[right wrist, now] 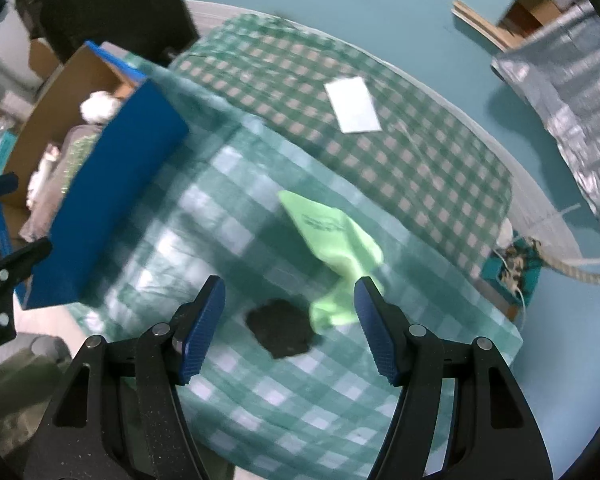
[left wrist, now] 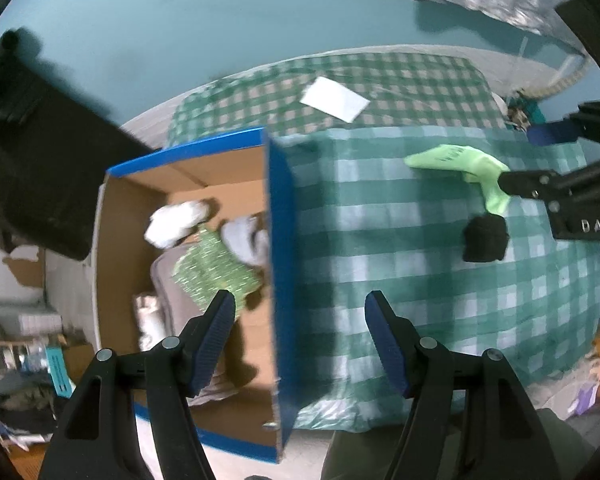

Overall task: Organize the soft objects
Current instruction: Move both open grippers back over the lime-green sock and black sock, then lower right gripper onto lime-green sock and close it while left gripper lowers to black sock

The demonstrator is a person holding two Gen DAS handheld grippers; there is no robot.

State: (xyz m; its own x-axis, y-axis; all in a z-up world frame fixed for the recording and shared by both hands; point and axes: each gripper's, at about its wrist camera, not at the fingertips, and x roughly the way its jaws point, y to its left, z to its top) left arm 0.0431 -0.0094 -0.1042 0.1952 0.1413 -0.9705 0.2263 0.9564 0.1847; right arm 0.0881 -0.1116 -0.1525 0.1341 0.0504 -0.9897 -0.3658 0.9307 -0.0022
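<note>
Right then, the left gripper point(left wrist: 300, 312) hung with its jaws spread wide and nothing between them, straddling the blue wall of the cardboard box point(left wrist: 281, 240). Inside that box, out at nine o'clock, sat a white bundle point(left wrist: 176, 222), a green speckled cloth point(left wrist: 212, 276) and a pale grey piece point(left wrist: 246, 240), all heaped close together. Over on the checked blanket point(right wrist: 260, 400), the right gripper point(right wrist: 290, 300) also stood spread, empty, poised above a light green sock point(right wrist: 332, 236) at one o'clock and a small black rolled item point(right wrist: 281, 331) dead centre between the tips, the two touching or nearly so. A white sheet of paper point(right wrist: 353, 105) lay well apart at twelve o'clock.
</note>
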